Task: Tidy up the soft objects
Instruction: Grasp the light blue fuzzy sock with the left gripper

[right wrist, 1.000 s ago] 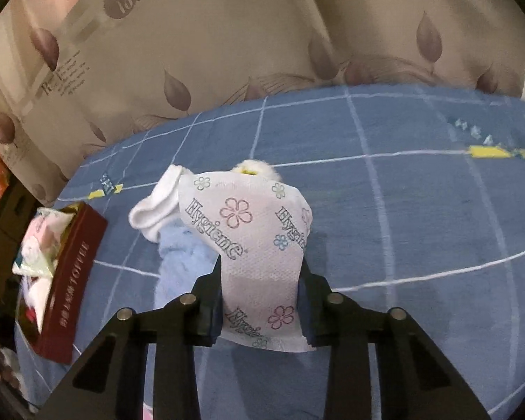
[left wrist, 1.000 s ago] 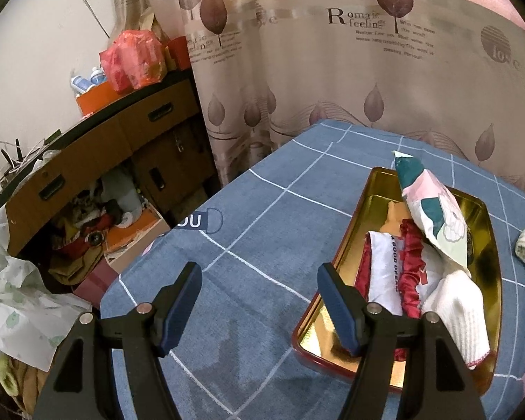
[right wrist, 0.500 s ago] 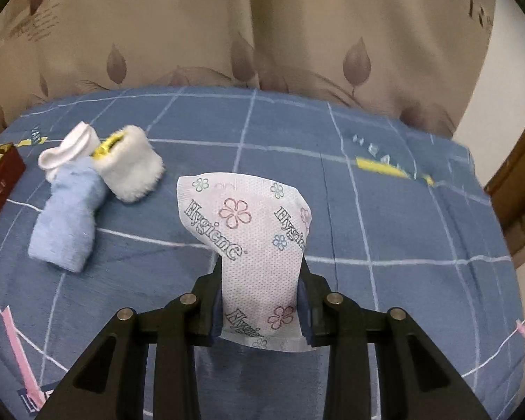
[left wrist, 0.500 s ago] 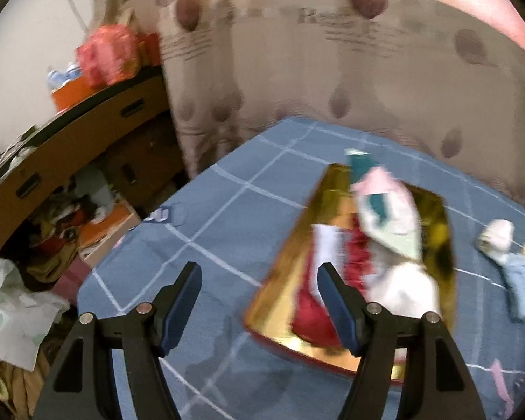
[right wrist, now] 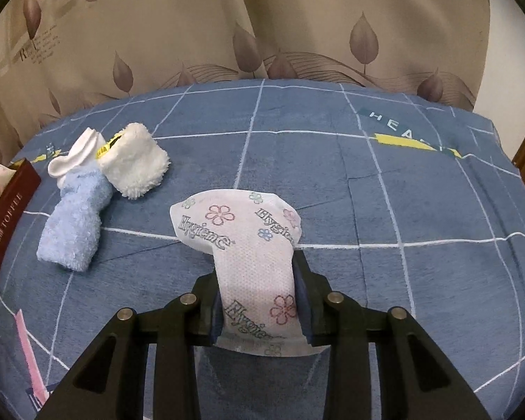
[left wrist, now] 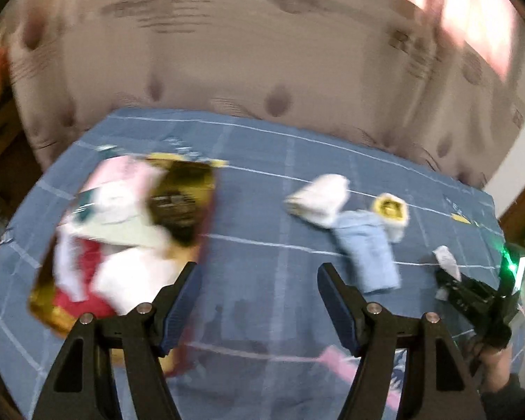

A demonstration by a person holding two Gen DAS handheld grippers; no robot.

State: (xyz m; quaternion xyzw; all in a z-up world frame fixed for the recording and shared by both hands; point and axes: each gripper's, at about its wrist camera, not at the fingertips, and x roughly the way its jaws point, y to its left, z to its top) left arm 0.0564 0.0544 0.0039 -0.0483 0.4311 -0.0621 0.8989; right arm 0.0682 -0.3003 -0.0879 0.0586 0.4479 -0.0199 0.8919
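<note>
"What was in the tin (left wrist: 192, 189)?"

"Cloths, white, red and pink, heaped inside it near the left edge of the bedspread (right wrist: 332, 182)."

"And the grippers?"

"The left gripper (left wrist: 257, 292) hung released, holding nothing, above the bedspread. The right gripper (right wrist: 259, 294) was clenched on a flowered tissue pack (right wrist: 248, 245). The blue sock (right wrist: 73, 224), white sock (right wrist: 75, 152) and fluffy roll (right wrist: 136, 169) lay touching, near the tin."
</note>
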